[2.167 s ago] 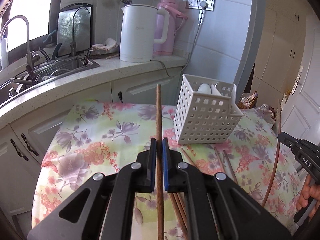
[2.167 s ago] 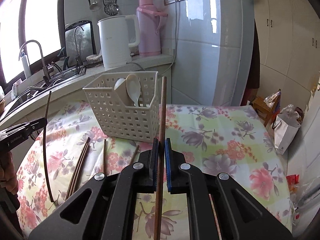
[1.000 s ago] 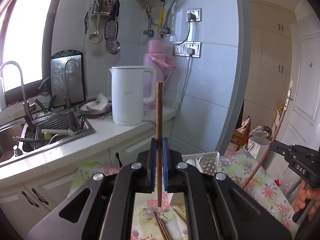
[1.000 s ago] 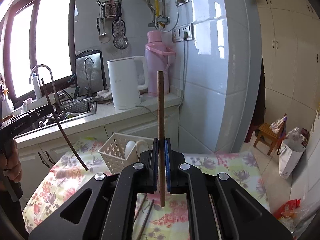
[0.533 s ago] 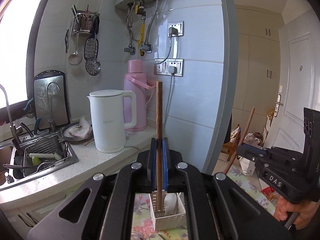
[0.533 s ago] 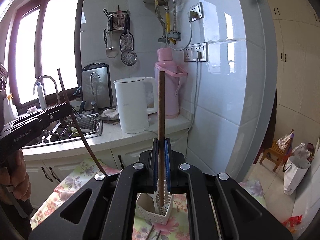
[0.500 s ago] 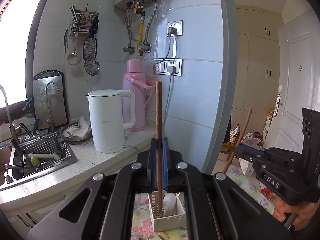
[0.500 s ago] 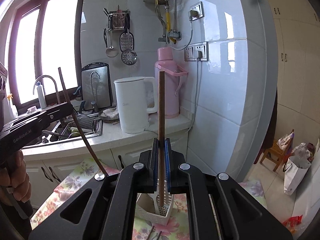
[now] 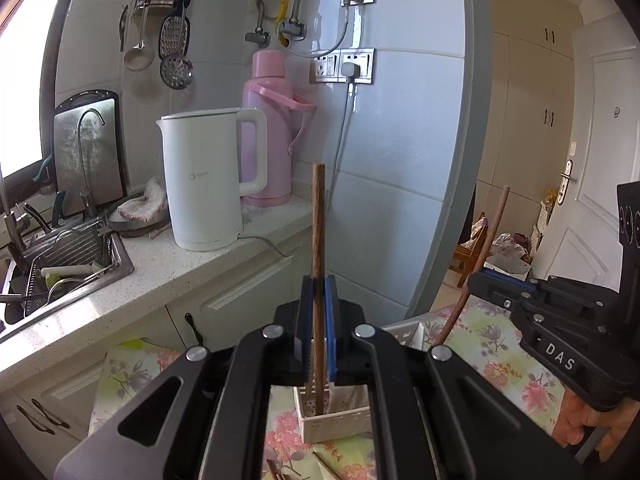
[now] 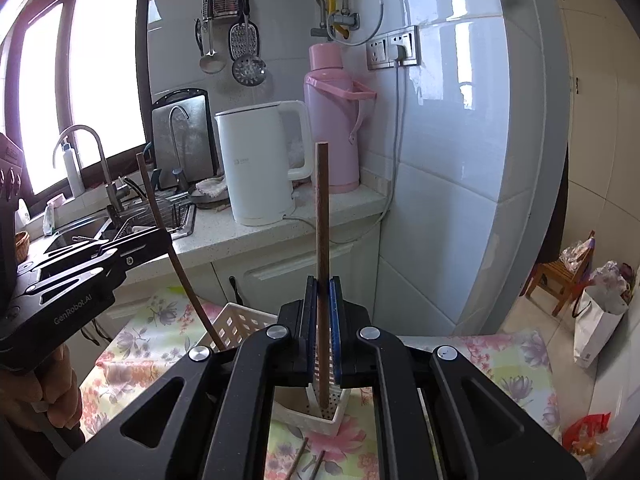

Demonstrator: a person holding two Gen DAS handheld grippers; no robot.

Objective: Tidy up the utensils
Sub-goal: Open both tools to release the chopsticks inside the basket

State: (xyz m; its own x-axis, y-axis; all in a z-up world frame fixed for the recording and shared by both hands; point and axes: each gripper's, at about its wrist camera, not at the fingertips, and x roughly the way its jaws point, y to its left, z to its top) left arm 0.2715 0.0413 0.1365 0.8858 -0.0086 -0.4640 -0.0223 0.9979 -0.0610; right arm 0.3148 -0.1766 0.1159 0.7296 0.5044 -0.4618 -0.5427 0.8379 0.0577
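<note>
Left wrist view. Left gripper (image 9: 319,300) clamped on a dark brown wooden chopstick (image 9: 318,240), blue pads tight on both sides of the shaft. Stick upright, top end toward 12 o'clock, lower end inside the white perforated plastic basket (image 9: 336,424) at 6 o'clock. Basket sits on the floral-print tablecloth (image 9: 496,356). Loose chopsticks (image 9: 324,466) lie on the cloth just below the basket. At 3 o'clock, the right gripper (image 9: 480,280) comes in from the side, holding a second brown wooden chopstick (image 9: 486,248) tilted, its lower end dropping behind the basket's far rim. White electric kettle (image 9: 208,180) at 10 o'clock on the speckled countertop (image 9: 160,276); pink thermos flask (image 9: 272,132) just beside it.

Right wrist view. Right gripper (image 10: 322,300) shut tight on its chopstick (image 10: 322,240), upright, tip down in the basket (image 10: 320,416) at 6 o'clock. At 9 o'clock the left gripper (image 10: 160,240) holds its chopstick (image 10: 168,248) slanted, lower end passing the basket's rim (image 10: 240,320). Two loose chopsticks (image 10: 304,460) on the cloth below the basket. Kettle (image 10: 264,164) and thermos (image 10: 332,120) at 12 o'clock.
</note>
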